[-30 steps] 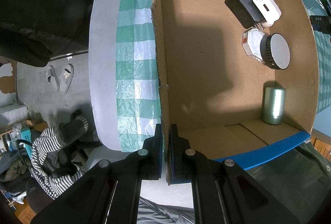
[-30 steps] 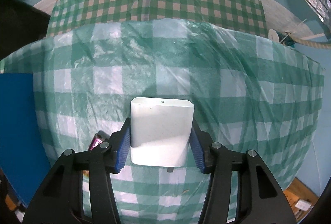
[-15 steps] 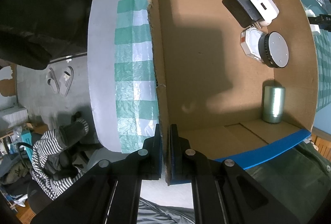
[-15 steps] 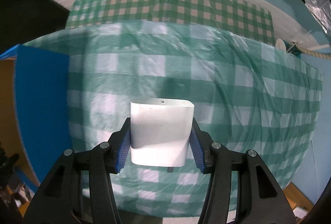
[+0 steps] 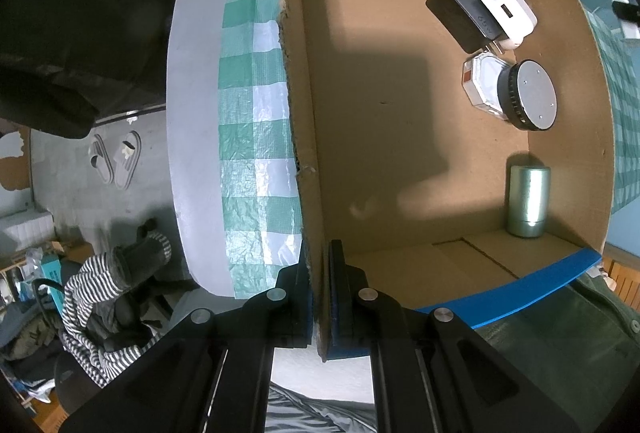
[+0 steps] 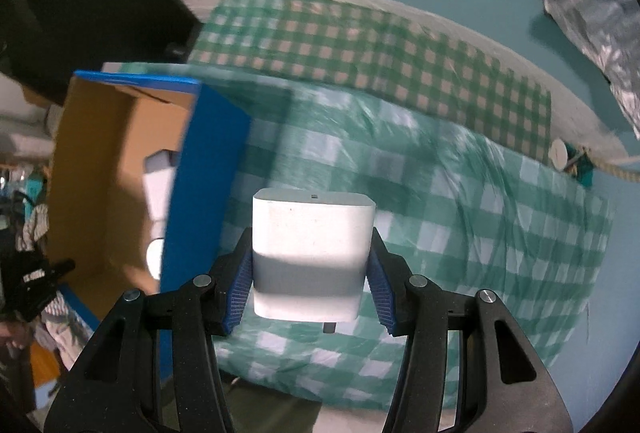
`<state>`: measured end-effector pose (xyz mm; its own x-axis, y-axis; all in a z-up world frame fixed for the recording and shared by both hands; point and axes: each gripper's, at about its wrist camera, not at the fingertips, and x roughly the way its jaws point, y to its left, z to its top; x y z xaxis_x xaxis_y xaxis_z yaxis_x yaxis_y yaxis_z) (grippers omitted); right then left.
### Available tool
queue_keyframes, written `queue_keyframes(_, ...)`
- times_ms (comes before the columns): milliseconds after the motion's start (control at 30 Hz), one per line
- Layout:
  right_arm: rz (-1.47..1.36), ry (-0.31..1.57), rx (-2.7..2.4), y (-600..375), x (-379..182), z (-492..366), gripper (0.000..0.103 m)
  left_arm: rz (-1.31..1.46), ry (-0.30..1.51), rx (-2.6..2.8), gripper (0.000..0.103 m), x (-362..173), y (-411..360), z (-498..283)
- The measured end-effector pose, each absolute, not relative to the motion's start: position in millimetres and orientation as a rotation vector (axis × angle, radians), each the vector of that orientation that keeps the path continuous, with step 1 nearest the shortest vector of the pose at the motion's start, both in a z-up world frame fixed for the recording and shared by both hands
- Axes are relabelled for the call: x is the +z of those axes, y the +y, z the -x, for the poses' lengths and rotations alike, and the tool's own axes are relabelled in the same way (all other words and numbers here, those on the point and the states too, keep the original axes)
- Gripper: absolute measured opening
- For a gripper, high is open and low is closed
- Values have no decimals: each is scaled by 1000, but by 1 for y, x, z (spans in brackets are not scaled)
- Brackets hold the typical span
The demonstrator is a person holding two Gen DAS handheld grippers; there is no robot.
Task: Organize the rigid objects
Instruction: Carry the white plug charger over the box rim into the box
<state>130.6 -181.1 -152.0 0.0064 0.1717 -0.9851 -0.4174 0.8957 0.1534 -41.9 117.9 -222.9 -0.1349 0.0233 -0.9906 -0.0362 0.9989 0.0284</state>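
Observation:
My left gripper is shut on the near end of the left wall of an open cardboard box. On the box floor lie a black charger, a white charger, a clear octagonal case, a black round puck and a silver cylinder. My right gripper is shut on a white plug adapter, held in the air above the green checked cloth. The box, with its blue outer wall, shows at the left of the right wrist view.
The table's grey edge drops to a floor with slippers and a chair with striped clothing. A rope and a white disc lie at the cloth's far right. A foil bag sits beyond the table.
My right gripper has risen and moved toward the box with the white adapter; the box has come into its view at the left. The left gripper has kept its hold on the box wall.

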Motion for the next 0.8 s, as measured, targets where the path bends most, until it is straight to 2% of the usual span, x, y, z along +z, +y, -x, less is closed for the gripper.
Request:
queue_keyframes(433,296,1426,617,-124,-114,-111,52,10,1705,52,6,-222,118,42)
queue_keyframes(800,421,1411,735,-73,-113,-80,52,11,1705,52,6,-222,118,43)
